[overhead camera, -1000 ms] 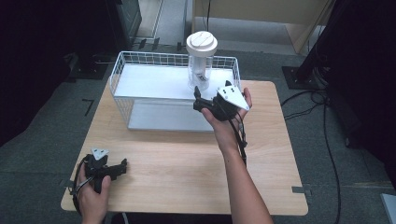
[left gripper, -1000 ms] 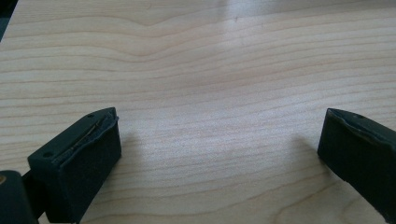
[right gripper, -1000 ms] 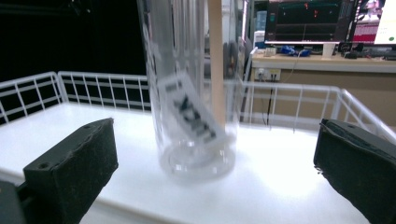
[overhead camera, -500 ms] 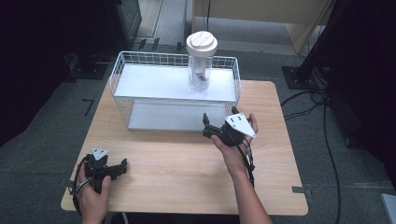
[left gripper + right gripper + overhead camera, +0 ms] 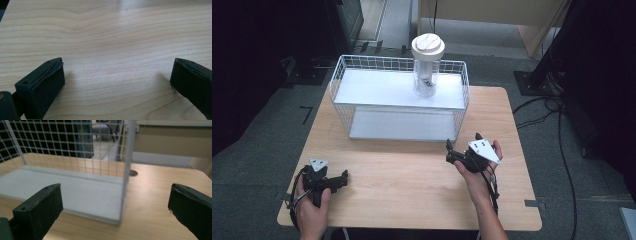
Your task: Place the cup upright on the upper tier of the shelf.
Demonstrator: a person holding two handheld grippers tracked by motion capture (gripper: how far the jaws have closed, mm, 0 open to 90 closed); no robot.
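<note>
1. Two grippers are out on the pale wooden tabletop (image 5: 412,175), both empty. The left gripper (image 5: 343,176) rests near the near-left corner with its jaws wide apart over bare wood. The right gripper (image 5: 449,151) hovers just in front of the white wire-mesh two-tier rack (image 5: 462,95), jaws also spread wide with nothing between them.

2. The clear tall plastic jar with a white round lid (image 5: 427,67) stands upright on the rack's upper shelf, towards the right end and well apart from either gripper. Something small and dark lies inside it; I cannot tell what.

3. The main risk, as I judge it, is the jar tipping. It is tall and narrow with a broad lid on top, so a knock from a sleeve or a jaw near the lid could send it over the low wire rim.

4. A second risk is the rack itself. In the right gripper view its white corner post (image 5: 126,170) stands directly ahead between the jaws, so a careless push forward could snag a jaw in the mesh and jolt the whole frame, jar included.

5. If the jar is taken again, a grip on the smooth clear wall could slip. Closing off-centre would twist it as it lifts.

6. The left gripper looks harmless where it lies, though its trailing cable (image 5: 292,192) hangs near the tabletop edge and could catch.
</note>
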